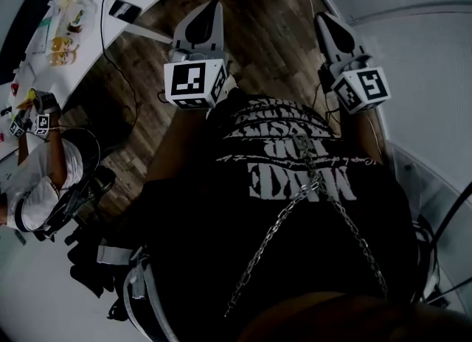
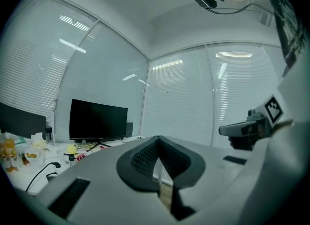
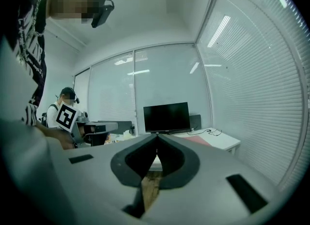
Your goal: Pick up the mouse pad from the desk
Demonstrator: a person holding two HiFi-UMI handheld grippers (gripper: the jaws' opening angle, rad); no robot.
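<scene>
My left gripper (image 1: 212, 7) and my right gripper (image 1: 323, 19) are held out level in front of a black printed T-shirt, over wooden floor. Both are shut and empty. In the left gripper view the jaws (image 2: 158, 137) meet in front of a blinds-covered glass wall, with the right gripper (image 2: 244, 130) off to the side. In the right gripper view the jaws (image 3: 156, 135) point at a white desk (image 3: 225, 143) across the room. A flat reddish sheet (image 3: 199, 140) lies on it, possibly the mouse pad. Both grippers are far from it.
A dark monitor (image 3: 167, 117) stands on that desk. Another white desk (image 1: 88, 27) at the upper left holds bottles, cables and a dark flat device (image 1: 124, 10). A second person (image 1: 37, 178) with grippers works there. Glass walls with blinds (image 2: 179, 103) enclose the room.
</scene>
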